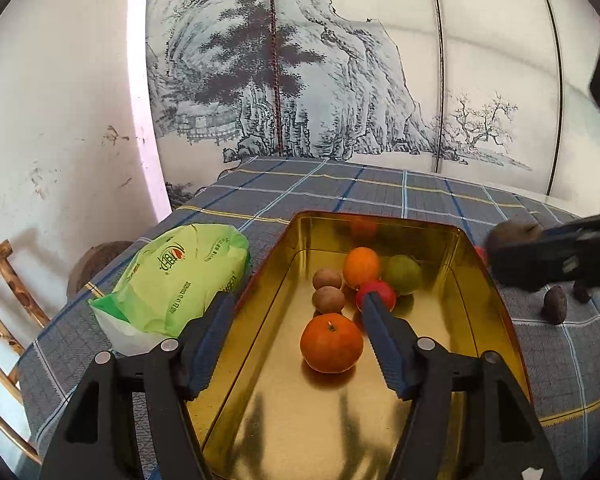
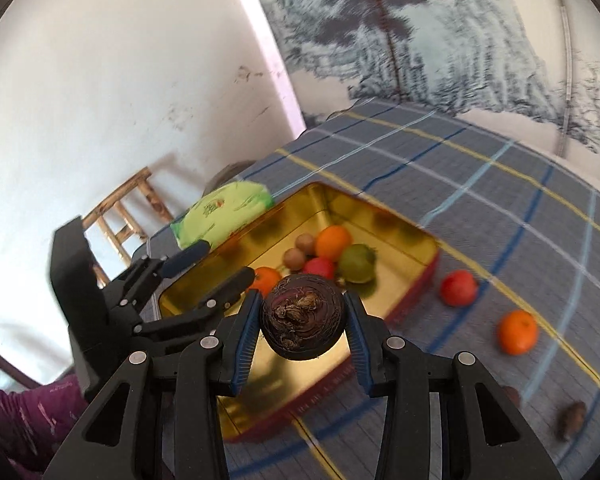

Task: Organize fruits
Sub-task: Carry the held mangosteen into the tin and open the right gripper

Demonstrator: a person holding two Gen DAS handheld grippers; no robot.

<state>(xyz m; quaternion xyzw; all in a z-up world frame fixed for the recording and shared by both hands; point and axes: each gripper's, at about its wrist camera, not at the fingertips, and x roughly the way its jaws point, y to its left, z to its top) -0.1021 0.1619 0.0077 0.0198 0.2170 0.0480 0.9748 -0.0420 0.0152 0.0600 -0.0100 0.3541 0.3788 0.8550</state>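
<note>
Six fruits already sit in the gold tin (image 1: 476, 256). My right gripper (image 2: 303, 320) clenches a dark water chestnut (image 2: 302, 316); my left gripper (image 1: 296, 336) hangs released. At four o'clock on the counter (image 2: 480, 184), a tomato (image 2: 458, 288), a tangerine (image 2: 517, 332) and another chestnut (image 2: 571, 420) remain.

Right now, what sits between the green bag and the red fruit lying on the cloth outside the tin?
The gold tin with its fruit lies between the green bag and that red fruit; the right wrist view shows it.

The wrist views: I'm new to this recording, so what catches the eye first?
A gold tin on the plaid tablecloth, holding oranges, a red fruit, a green one and two small brown ones. The right gripper pinches a dark brown bulb beside the tin; the left gripper stands open over it.
</note>
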